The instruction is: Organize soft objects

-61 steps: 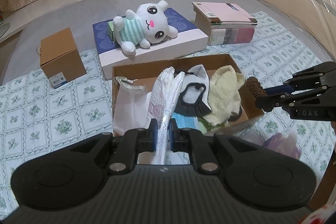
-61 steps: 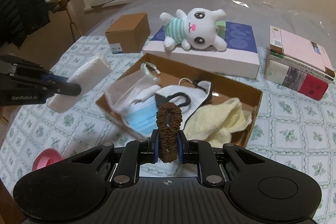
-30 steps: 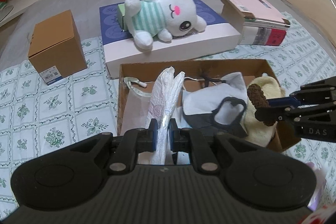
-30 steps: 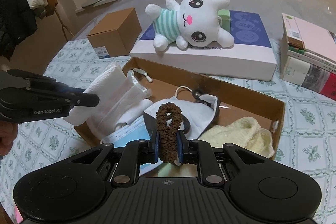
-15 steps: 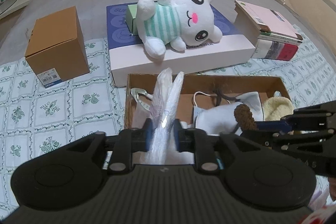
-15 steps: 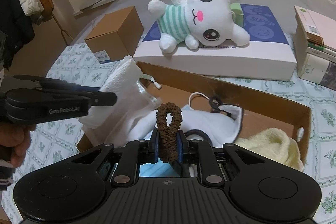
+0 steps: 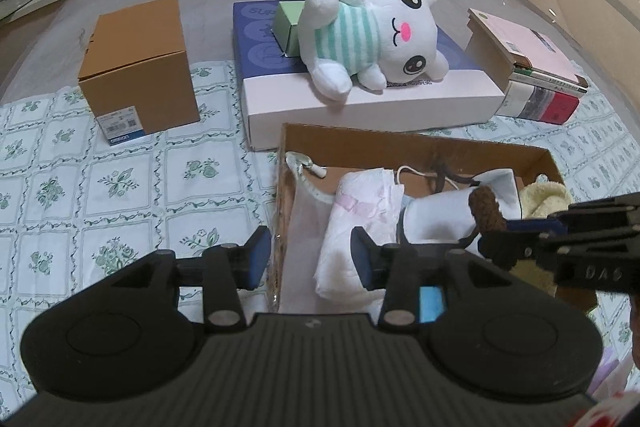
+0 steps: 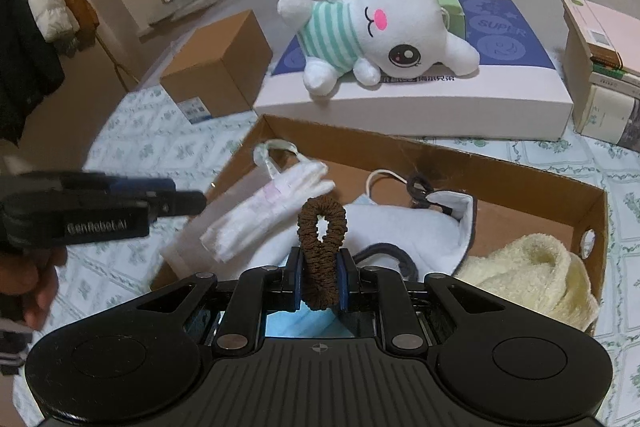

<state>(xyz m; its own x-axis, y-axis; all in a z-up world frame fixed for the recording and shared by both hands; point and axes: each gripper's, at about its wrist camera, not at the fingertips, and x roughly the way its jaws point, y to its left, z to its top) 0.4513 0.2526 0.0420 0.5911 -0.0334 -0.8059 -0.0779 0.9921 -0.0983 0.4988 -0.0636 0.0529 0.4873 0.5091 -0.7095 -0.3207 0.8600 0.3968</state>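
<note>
Both tools are matte black plastic. The left gripper (image 7: 308, 255) has a ribbed central plate flanked by two round embossed discs, silver screw heads on its linkage arms, and blue pads lining its fingers (image 7: 256, 257). The right gripper (image 8: 320, 283) is built alike, with a small crosshair mark on its plate. White "GenRobot.AI" lettering runs along the left tool's side, held by a bare hand (image 8: 30, 291) above a striped cuff.

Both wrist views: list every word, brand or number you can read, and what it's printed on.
"GenRobot.AI": side of the left gripper.
"OMRON": sticker on the brown carton; its finer print is too small.
"SUPER", last letter under glare: blue top of the flat white box; the dark line on its front edge is blurred.
"DAS", seen mirrored: side of the right gripper.
Book stack spines: unreadable.
</note>
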